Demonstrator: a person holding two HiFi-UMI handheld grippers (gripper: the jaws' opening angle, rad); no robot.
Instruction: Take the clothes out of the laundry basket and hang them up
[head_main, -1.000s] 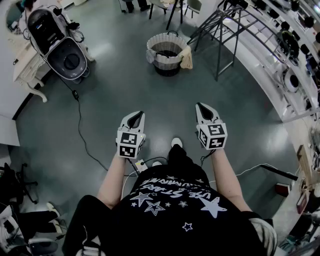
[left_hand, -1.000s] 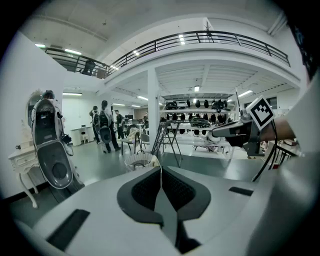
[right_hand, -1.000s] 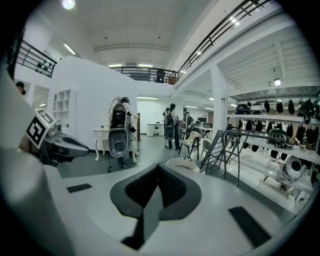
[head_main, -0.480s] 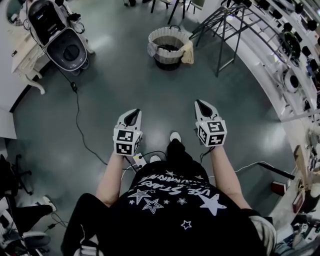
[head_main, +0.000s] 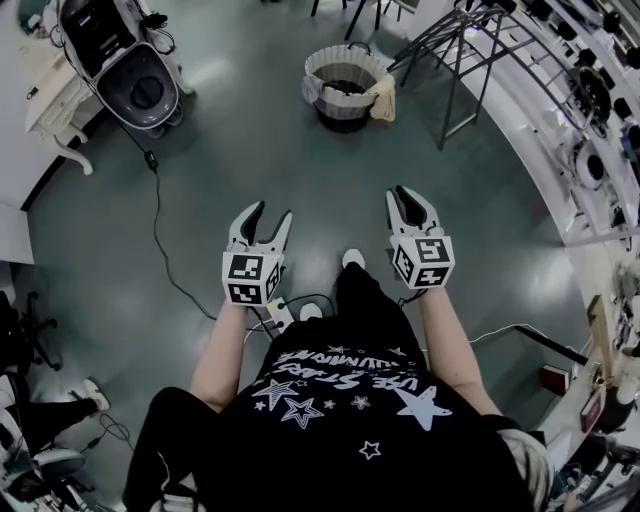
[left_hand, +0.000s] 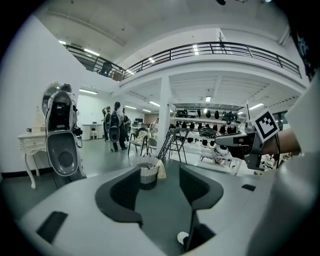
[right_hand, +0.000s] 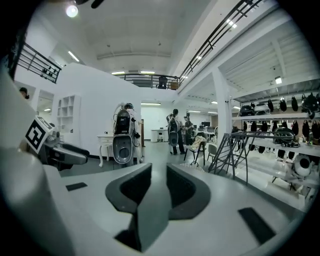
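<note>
- Count: two grippers, one laundry basket (head_main: 330, 66), one drying rack (head_main: 445, 35), and two garments draped over the basket rim.
- Left gripper (head_main: 268, 215): the fingers stand wide apart and have just been opening. Nothing is between them.
- Right gripper (head_main: 405, 195): the fingers are parted by a narrow gap and have just been opening. Nothing is between them.
- Both grippers are held side by side above the floor (head_main: 250, 150), close in front of the person. Both point to the far side of the scene.
- Basket location: on the floor at far centre, well apart from both grippers and just left of the drying rack legs.
- Basket orientation: upright with the mouth facing up. The body is round, its axis is vertical and it shows no tilt.
- Grey garment (head_main: 311, 92): hangs over the left rim, down the outside wall.
- Tan garment (head_main: 381, 98): hangs over the right rim, on the side nearest the rack.
- Dark contents lie inside the basket; the number of items cannot be told.
- In the left gripper view the basket lines up between the two fingers, far beyond their tips.
</note>
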